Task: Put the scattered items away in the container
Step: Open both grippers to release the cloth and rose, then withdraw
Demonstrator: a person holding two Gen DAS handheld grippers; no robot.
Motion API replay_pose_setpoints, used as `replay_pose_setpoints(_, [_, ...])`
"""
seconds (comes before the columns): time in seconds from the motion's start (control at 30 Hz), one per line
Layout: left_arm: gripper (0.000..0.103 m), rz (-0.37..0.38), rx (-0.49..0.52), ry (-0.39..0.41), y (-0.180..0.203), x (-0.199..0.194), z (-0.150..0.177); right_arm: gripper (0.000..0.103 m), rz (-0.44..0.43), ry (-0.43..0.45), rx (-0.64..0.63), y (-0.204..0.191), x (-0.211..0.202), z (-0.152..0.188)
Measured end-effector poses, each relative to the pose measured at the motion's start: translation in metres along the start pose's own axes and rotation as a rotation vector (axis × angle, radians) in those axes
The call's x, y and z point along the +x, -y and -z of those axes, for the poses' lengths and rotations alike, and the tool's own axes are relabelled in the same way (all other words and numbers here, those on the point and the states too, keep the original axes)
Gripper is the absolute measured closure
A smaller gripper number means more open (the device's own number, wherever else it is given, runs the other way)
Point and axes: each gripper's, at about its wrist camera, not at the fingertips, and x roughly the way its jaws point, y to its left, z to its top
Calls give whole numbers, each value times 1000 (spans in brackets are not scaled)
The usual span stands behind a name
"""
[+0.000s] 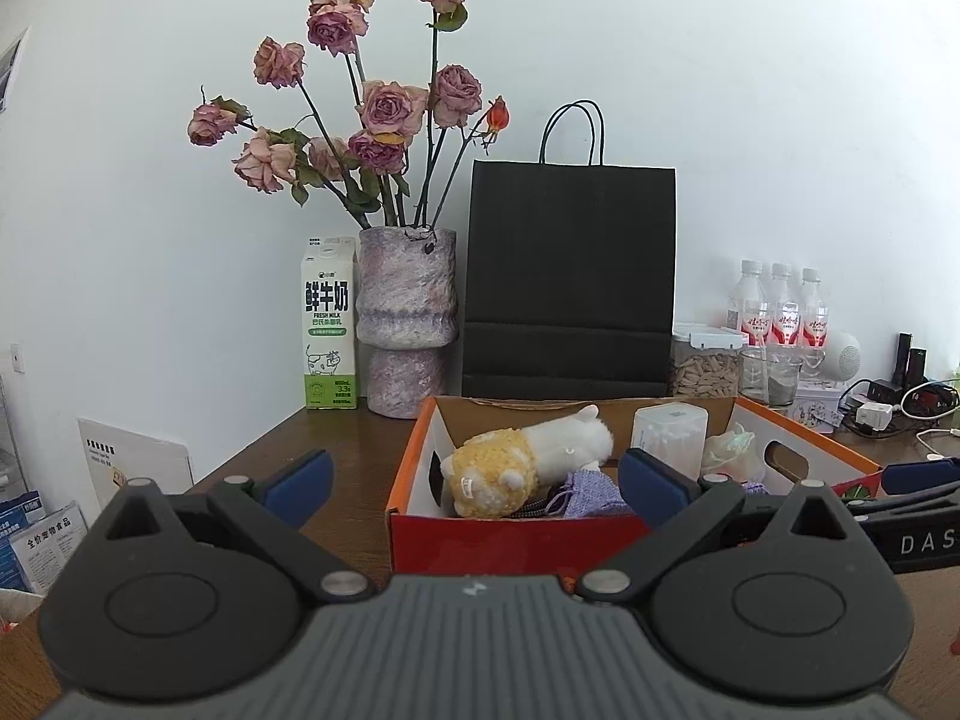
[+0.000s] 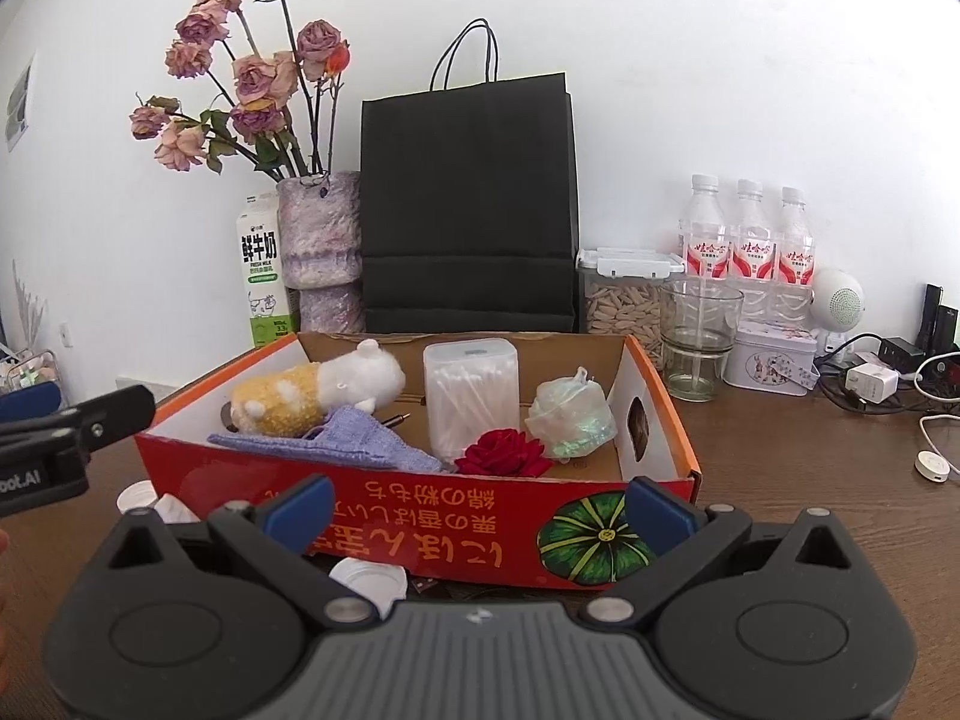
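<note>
Both tongs, left tongs and right tongs, gape empty near the red box, which holds a plush toy, swab tub and rose.

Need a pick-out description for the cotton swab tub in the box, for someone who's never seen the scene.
Find the red-and-orange cardboard box on the wooden table, in front of the black paper bag. Standing upright near the box's middle, by the back wall, is the cotton swab tub. It is the only rigid, clear, white-lidded item there; the plush toy, red rose and knotted plastic bag beside it are soft.
</note>
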Motion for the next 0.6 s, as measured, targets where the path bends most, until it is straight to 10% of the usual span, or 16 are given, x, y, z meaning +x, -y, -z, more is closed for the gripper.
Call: replay_pose_setpoints(0.6, [0,47,-53,-146,-35,-53,6,0,-15,-32,-49,-16,-81,25])
